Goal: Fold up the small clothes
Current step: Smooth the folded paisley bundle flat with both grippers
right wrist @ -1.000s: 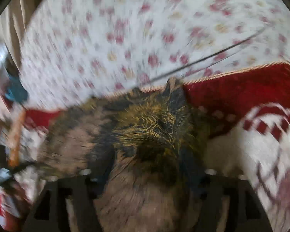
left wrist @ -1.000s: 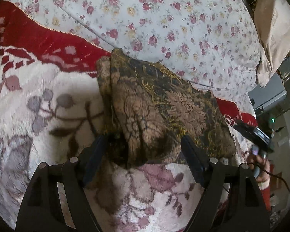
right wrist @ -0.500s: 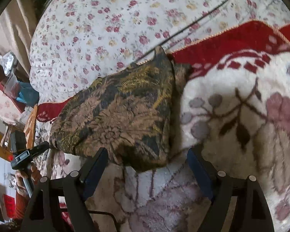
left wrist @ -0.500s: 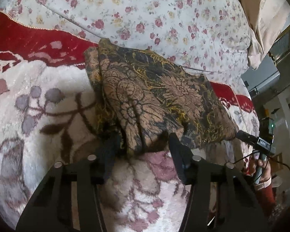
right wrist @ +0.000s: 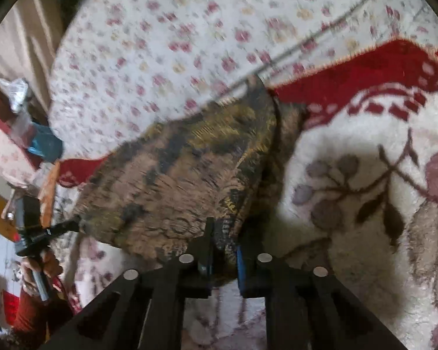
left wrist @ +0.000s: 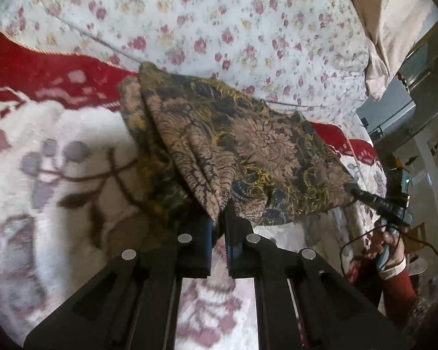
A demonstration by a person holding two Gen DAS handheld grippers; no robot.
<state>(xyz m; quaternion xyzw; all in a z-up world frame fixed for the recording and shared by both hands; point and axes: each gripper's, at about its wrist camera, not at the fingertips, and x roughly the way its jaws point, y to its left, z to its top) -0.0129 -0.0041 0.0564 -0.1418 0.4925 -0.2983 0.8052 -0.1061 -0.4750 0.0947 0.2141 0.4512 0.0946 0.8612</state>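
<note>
Left wrist view: left gripper clenched on the near edge of the cloth, brown-and-gold print. Cloth lies part-folded on the blanket, far edge against the floral sheet. Right gripper visible at the cloth's right corner.

Right wrist view, blurred: right gripper closing, fingers already pinching the cloth's near corner. Left gripper at the opposite corner.

Step in hand: both near corners grasped. Next, likely: lift together, carry the edge over to the far side, keeping corners level.
</note>
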